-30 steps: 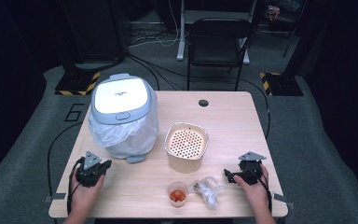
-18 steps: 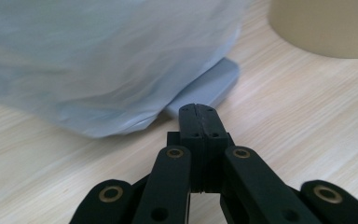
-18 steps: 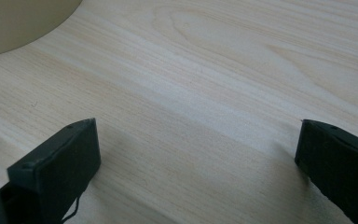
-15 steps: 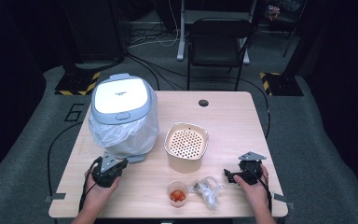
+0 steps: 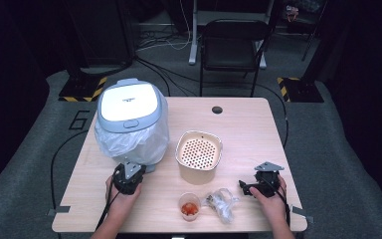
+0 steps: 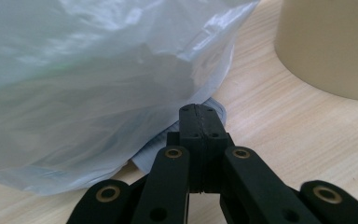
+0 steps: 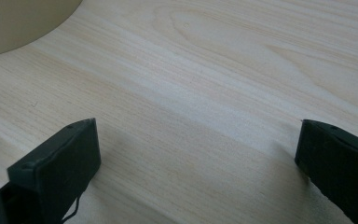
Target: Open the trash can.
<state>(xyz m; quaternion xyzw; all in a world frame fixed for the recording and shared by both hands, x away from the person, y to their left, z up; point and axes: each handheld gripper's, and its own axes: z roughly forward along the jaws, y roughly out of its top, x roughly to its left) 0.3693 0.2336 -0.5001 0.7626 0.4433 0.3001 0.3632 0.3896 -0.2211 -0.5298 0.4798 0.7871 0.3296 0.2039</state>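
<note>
While our left gripper sits with jaws pressed together at the bin's plastic liner, our right gripper rests spread over bare table. Beyond, the bin lid's label stays unreadable.

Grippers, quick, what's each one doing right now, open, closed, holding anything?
Left gripper: closed, holding nothing, tips by the bin's pedal under the plastic liner.
Right gripper: open, nothing between its jaws.
</note>
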